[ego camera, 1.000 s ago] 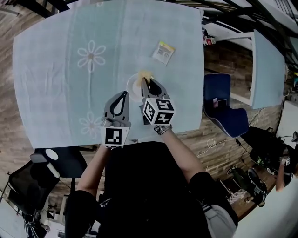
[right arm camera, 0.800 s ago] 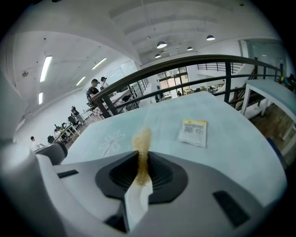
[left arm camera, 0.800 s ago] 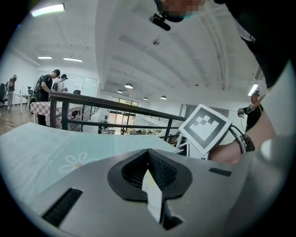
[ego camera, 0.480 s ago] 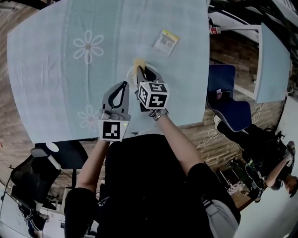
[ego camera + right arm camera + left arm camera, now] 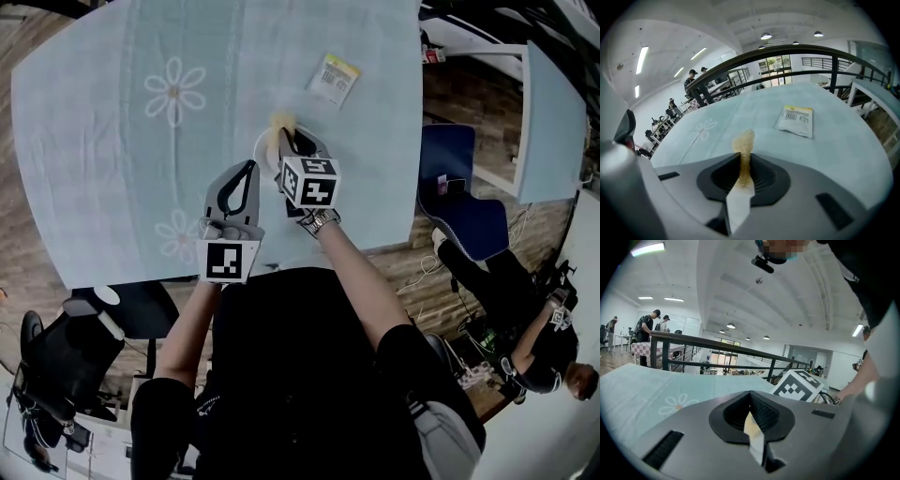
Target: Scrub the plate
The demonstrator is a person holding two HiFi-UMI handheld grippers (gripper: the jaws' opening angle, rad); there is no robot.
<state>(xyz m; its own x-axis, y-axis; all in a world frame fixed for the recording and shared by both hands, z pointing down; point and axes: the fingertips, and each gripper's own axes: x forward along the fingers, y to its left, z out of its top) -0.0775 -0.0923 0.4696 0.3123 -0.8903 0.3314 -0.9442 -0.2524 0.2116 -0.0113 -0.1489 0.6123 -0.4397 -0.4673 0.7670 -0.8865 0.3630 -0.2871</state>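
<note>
**Desk:** Starting at the left, what are the left tongs (image 5: 750, 399) doing?

**Photographer:** They are clenched over the table (image 5: 94, 178). The jaws are pressed together, with only a pale sliver between them. Their tips sit just left of the plate (image 5: 262, 152), and I can't tell whether they touch it.

**Desk:** And the right tongs (image 5: 743, 157)?

**Photographer:** They are clamped on a yellow sponge (image 5: 743, 139) that pokes out past the tips. The plate lies under their front end, with the sponge at its far edge.

**Desk:** Anything further right?

**Photographer:** A packet (image 5: 796, 120) lies flat, well ahead of the right tongs and to their right.
</note>
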